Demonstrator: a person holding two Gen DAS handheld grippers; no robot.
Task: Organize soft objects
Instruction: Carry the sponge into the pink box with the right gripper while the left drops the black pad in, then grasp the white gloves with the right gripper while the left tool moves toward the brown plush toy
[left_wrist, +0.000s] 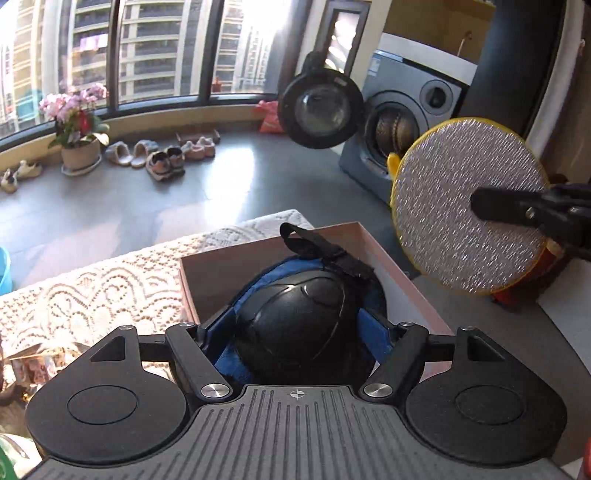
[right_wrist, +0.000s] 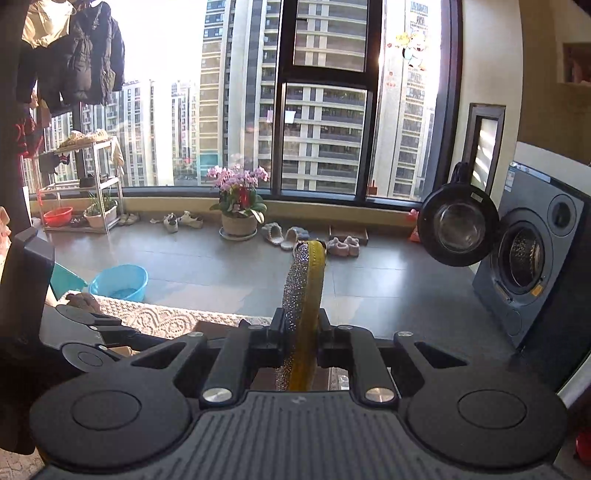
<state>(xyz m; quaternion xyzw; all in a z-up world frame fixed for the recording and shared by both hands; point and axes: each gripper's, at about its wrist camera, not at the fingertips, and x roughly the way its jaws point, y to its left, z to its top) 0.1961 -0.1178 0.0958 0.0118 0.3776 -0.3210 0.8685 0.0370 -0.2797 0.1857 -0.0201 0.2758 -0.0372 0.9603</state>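
No legible writing; right tool (right_wrist: 300, 334) clenched on round glittery yellow-rimmed pad (right_wrist: 303, 314), held upright above counter; left tool (left_wrist: 295, 332) gripping black-and-blue knee pad (left_wrist: 299, 317) over open pink box (left_wrist: 399, 280).

No text is legible (the washing machine (right_wrist: 532, 254) label blurs).

pad (left_wrist: 469, 206): glittery rough cloth | knee guard (left_wrist: 295, 325): glossy plastic | box (left_wrist: 399, 280): matt card

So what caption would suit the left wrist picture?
Left gripper clasps a black-and-blue knee pad over a pink box.
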